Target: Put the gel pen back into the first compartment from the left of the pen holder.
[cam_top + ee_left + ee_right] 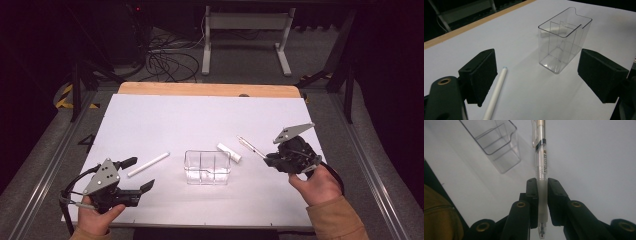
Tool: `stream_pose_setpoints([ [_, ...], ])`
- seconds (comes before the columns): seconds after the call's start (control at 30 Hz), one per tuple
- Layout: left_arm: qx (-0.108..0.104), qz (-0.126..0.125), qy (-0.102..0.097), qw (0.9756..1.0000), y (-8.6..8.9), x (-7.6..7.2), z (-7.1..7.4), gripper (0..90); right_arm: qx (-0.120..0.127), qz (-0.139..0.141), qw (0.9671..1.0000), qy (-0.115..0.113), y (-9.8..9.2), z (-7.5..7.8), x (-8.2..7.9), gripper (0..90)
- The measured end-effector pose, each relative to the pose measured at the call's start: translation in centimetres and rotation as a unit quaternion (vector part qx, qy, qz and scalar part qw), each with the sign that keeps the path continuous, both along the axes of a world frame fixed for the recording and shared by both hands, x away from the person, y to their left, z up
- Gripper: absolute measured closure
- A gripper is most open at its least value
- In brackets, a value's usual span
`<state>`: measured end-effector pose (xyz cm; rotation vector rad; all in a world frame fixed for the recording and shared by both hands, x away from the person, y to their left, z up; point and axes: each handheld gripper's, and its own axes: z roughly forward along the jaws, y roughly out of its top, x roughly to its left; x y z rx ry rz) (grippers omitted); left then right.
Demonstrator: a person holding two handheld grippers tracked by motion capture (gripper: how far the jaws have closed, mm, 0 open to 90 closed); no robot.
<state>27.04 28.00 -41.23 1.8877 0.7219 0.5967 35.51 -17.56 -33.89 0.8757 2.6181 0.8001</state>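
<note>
Centrally clear divided holder [207,167] empty, right claw [542,191] clamped on pen [541,162], left claw [536,75] apart.

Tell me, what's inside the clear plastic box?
Nothing. The clear box has only its own dividers inside, and you see straight through to the white table. The pen is outside, in the right gripper.

White sheet on your table, three things lying on it.

Your table [210,89] is showing its wooden edge along the far side, with a white sheet [200,120] covering the rest. A clear plastic organizer [207,167] is standing upright near the middle, open top showing its dividers. A white stick [148,164] is lying slantwise just to its left, apart from it. A short white tube [229,152] is resting by its far right corner.
</note>
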Motion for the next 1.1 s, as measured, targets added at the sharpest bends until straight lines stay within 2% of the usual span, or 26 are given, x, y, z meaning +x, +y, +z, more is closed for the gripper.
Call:
stream_pose_setpoints([
  [0.1, -0.003, 0.001, 0.001, 1.0000, 0.1, 0.0, 0.0, 16.6, -0.006, 0.016, 0.9999, 0.000, 0.7, 0.5, -0.3, 80.2],
  [0.4, -0.003, 0.005, -0.002, 1.0000, 0.3, -0.1, 0.1, 16.6, -0.010, 0.035, 0.9993, 0.013, 2.7, 1.8, -1.0, 80.2],
  [1.1, -0.004, 0.005, -0.001, 1.0000, 0.4, -0.1, 0.1, 16.9, -0.014, 0.042, 0.9975, 0.055, 5.8, 2.4, -0.7, 80.2],
])
